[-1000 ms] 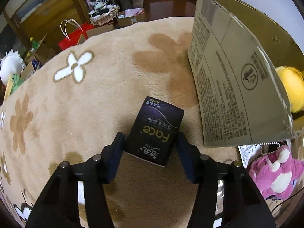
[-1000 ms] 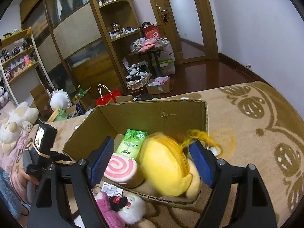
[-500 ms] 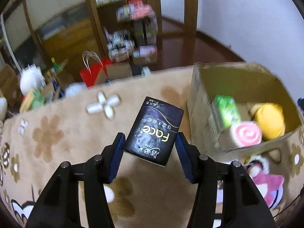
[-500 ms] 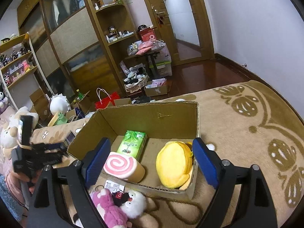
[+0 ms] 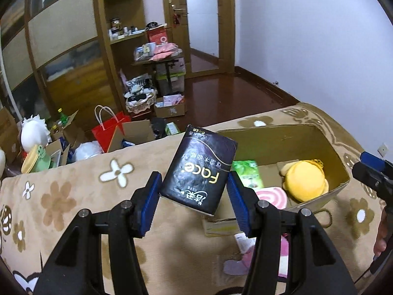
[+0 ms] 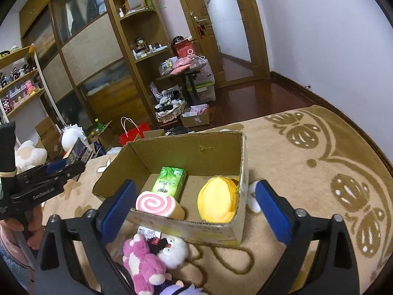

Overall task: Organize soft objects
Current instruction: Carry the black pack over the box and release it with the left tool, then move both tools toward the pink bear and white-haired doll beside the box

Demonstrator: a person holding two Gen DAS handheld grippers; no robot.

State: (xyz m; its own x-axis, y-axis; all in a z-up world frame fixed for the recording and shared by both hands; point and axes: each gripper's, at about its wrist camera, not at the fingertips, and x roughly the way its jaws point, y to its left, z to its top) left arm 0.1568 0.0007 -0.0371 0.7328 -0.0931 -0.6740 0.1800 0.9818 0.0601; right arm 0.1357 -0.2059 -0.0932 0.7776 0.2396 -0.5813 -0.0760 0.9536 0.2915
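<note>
Left tongs (image 5: 194, 191) clamped on black tissue pack (image 5: 200, 169) hiding part of cardboard box (image 5: 282, 137) beyond, right tongs (image 6: 195, 205) opening, empty, pink plush (image 6: 145, 263) cut off below.

Soft, even indoor light filled both views, with weak shadows. Fisheye bending curved the edges, and black corners framed them. Detail stayed fairly sharp.
</note>
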